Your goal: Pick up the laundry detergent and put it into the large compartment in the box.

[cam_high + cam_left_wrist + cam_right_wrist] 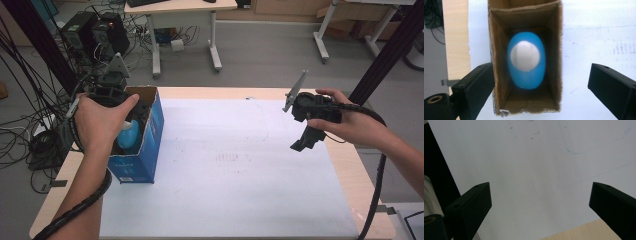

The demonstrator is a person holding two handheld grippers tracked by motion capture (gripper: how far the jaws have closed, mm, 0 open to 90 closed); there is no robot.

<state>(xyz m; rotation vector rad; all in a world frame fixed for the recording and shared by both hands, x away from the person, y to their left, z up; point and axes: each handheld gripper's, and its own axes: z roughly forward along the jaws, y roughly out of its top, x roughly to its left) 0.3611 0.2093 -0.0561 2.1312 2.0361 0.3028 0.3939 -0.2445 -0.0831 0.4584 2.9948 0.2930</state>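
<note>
1. A white paper sheet (225, 165) covers most of the light wooden table (350, 165); faint pen lines mark it.
2. On the grey floor beyond stand a white-legged desk (182, 7) and black computer towers (92, 30) amid tangled black cables (20, 100).

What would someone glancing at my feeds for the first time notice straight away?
First the open blue cardboard box at the table's left edge, with a bright blue bottle with a white cap standing inside it. The left gripper hangs directly above the box, fingers spread wide on either side of the opening. The right gripper is held open over the bare white sheet near the table's right side.
</note>
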